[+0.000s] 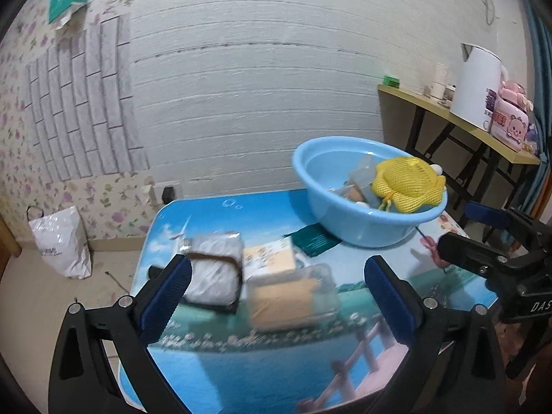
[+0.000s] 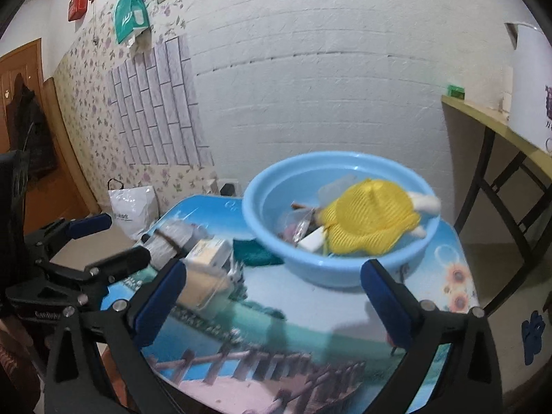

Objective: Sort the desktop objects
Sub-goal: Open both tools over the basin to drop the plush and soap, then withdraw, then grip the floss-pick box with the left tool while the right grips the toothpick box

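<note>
Left gripper (image 1: 277, 288): jaws spread wide, nothing between the pads; it hangs over the near part of the table, aimed at the cluster of packets.
Right gripper (image 2: 272, 291): jaws spread wide too and empty; the blue basin sits just beyond its fingertips, at 12 o'clock in its view.
Blue basin (image 1: 358, 214): at 1 o'clock in the left wrist view, on the far right part of the printed table (image 1: 276, 372); it already holds a yellow mesh bag (image 1: 407, 184) and several small items I cannot identify.
Things left on the table: a grey wrapped packet (image 1: 214, 269) with a dark band, a clear box with tan contents (image 1: 289, 296), a yellow-and-white carton (image 1: 269, 257) behind it, and a dark green card (image 1: 312, 239) whose far edge appears to run under the basin.
Risk, crowding: the packet, box and carton touch one another, so wide jaws closing on one could drag or tip its neighbour.
Risk, table edge: the grey packet lies near the left rim at 10 o'clock; a sideways nudge could push it to the floor.
Risk, green card: flat and seemingly partly pinned; pulling it may shift the basin, and thin stock may slip from the pads.
Risk, collision: the two grippers are close side by side; reaching for the same cluster could knock them together.
Risk, blur: the packets look smeared, so judging grasp points now is unreliable.
</note>
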Demonstrator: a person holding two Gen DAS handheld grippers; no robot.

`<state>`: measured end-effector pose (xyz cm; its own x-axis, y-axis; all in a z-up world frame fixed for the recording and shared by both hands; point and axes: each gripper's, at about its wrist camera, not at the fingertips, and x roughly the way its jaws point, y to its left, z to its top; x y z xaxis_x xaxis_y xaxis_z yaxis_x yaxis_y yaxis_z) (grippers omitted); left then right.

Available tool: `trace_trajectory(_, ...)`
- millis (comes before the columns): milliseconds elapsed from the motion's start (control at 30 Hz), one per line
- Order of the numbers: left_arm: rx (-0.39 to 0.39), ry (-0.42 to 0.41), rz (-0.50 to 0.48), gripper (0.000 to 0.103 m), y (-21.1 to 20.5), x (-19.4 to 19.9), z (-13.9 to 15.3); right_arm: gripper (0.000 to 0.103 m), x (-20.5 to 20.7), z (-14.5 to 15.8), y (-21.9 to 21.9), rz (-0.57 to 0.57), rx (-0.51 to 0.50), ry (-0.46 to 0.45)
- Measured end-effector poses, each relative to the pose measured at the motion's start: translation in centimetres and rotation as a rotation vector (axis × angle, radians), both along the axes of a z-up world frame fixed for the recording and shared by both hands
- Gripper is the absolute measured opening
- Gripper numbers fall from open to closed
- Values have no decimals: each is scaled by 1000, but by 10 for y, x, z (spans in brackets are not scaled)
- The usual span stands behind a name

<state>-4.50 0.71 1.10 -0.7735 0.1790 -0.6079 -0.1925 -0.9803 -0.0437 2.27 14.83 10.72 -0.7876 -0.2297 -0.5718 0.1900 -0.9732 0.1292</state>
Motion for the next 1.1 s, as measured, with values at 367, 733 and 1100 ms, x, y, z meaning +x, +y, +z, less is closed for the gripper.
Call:
trace_trajectory(367, 9, -16, 66, 101, -39, 13, -11, 103, 11, -7, -24, 38, 13, -18)
trace_trajectory(733, 8, -34, 105, 101, -58, 16, -21, 103, 6, -27, -22, 47, -48, -100)
trace_trajectory(1100, -3, -68, 148, 101, -81, 19, -38, 97, -4, -57, -30, 53, -109, -208)
